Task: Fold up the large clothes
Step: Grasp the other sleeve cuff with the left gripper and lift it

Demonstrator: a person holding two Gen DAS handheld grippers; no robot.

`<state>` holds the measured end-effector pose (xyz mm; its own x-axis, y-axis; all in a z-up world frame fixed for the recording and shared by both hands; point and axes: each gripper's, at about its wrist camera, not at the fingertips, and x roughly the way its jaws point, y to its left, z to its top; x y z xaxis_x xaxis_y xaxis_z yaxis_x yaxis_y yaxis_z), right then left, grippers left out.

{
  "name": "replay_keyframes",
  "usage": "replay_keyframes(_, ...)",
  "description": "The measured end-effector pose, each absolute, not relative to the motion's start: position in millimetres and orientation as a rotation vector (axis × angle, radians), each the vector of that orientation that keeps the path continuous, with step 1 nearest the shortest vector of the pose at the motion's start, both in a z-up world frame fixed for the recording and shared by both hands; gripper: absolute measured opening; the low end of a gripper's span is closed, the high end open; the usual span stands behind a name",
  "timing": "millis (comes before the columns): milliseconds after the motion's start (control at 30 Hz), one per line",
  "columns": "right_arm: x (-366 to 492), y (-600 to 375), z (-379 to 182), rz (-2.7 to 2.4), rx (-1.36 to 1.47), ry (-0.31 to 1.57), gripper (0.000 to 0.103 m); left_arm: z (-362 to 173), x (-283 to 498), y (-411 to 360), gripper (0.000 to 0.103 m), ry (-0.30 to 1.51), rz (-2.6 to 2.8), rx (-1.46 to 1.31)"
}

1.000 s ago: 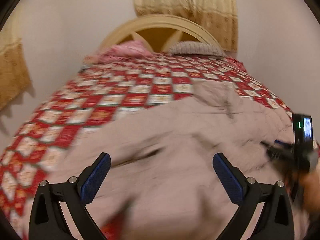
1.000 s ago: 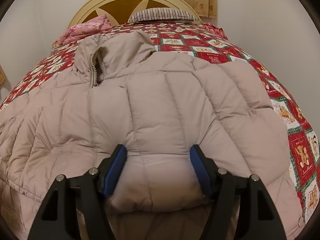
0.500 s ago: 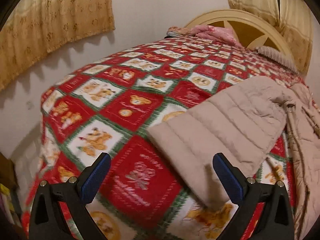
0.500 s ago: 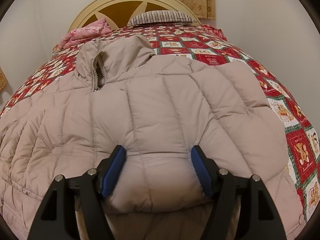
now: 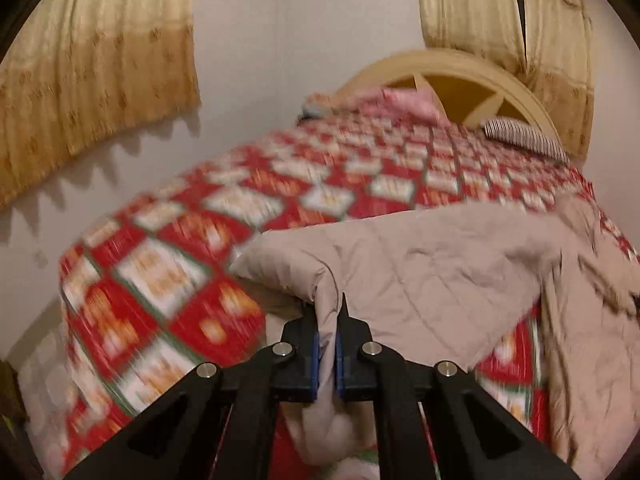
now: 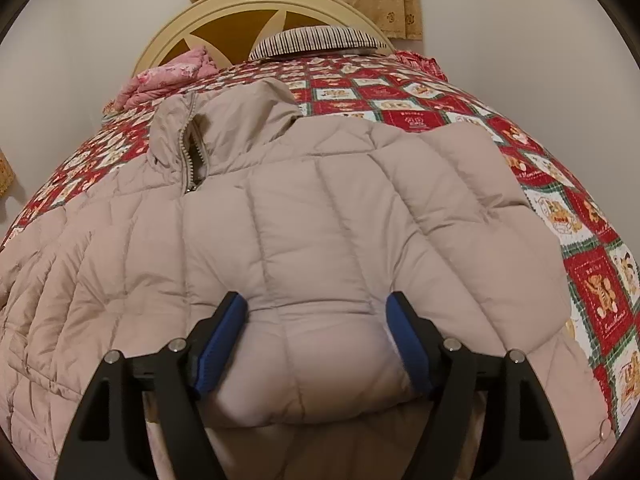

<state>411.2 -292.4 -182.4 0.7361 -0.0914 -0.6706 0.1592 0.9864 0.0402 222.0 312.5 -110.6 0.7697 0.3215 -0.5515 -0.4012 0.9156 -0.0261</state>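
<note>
Left wrist view, blurred, shows one left tool (image 5: 327,354) with its two blue pads clamped tight on a pinch of one beige quilted jacket (image 5: 432,280), at the sleeve end, which is lifted off the bed (image 5: 168,280). Two curtains show here, one on the side wall (image 5: 92,64) and one behind the headboard (image 5: 504,20); the side-wall curtain barely shows in the other view.

Right wrist view shows the one right tool (image 6: 316,344), its jaws opening, with a puffed fold of the jacket (image 6: 300,216) bulging between the two blue pads (image 6: 218,350); the pads lie against the fabric on both sides, though whether they press I cannot tell. Only this view shows the jacket's collar and zipper (image 6: 188,156), and that the garment lies spread across the bed's red checked cover (image 6: 592,280), collar toward the headboard (image 6: 240,8).

Both views show one pink pillow (image 6: 172,76) and one striped pillow (image 6: 316,40) at the head of the bed. Neither tool shows in the other's view.
</note>
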Motion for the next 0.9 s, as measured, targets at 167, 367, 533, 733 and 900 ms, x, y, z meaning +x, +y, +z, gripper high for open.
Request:
replay_keyframes(167, 408, -295, -181, -0.119, 0.123, 0.713, 0.081, -60, 240, 321, 0.004, 0.519, 0.365, -0.126)
replay_keyframes(367, 403, -298, -178, -0.097, 0.151, 0.687, 0.092, -2, 264, 290, 0.004, 0.425, 0.288, -0.143)
replay_keyframes(533, 399, -300, -176, -0.091, 0.173, 0.663, 0.093, 42, 286, 237, 0.004, 0.356, 0.192, -0.091)
replay_keyframes(733, 399, -302, -175, -0.081, 0.192, 0.659, 0.095, 67, 306, 162, 0.004, 0.328, 0.052, -0.016)
replay_keyframes(900, 399, -306, -176, -0.066, 0.215, 0.652, 0.095, 75, 328, 95, 0.004, 0.316, -0.076, 0.023)
